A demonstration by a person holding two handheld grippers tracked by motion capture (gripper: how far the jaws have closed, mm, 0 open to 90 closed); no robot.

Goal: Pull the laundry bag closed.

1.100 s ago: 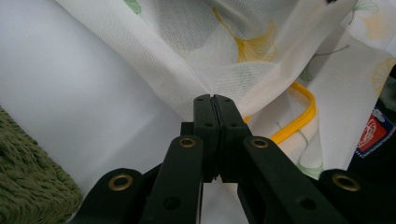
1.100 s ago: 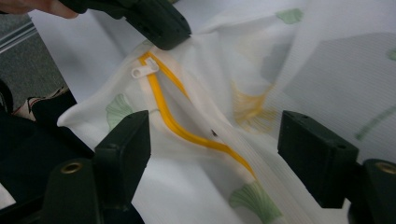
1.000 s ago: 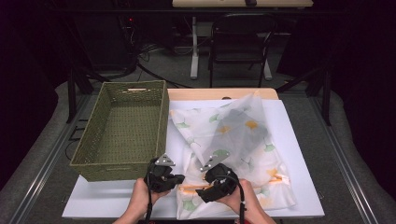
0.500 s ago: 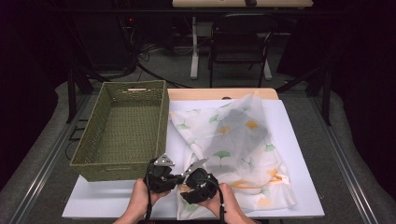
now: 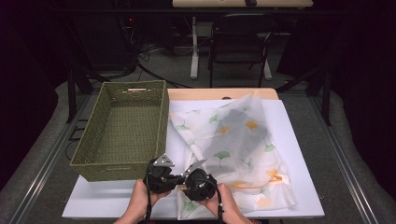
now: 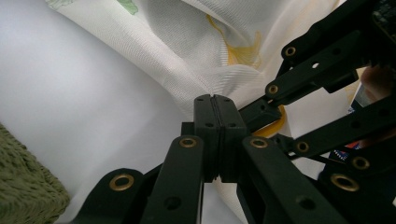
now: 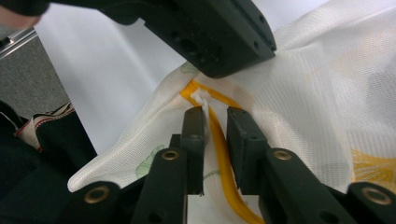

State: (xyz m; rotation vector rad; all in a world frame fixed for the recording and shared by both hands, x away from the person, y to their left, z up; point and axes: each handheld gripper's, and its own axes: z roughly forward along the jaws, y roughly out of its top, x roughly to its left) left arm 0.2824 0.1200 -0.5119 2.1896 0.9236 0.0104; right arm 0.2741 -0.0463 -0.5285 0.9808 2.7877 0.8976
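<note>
A white mesh bag printed with green and orange leaves lies spread on the white board. At its near left corner my left gripper is shut on a fold of the mesh, pads tight together. My right gripper meets it tip to tip. Its jaws have just been closing and still stand a little apart. Between them run the bag's yellow zipper and its small white pull tab, which rests against the left pad. The left gripper's black body hangs just above.
An empty green woven basket stands on the board's left side, its front wall close behind my left gripper. Bare board lies along the near left edge. A chair and table legs stand on the floor beyond the table.
My right hand has moved left and slightly down along the bag's near edge until its gripper sits against the left one. The left hand has stayed in place.
</note>
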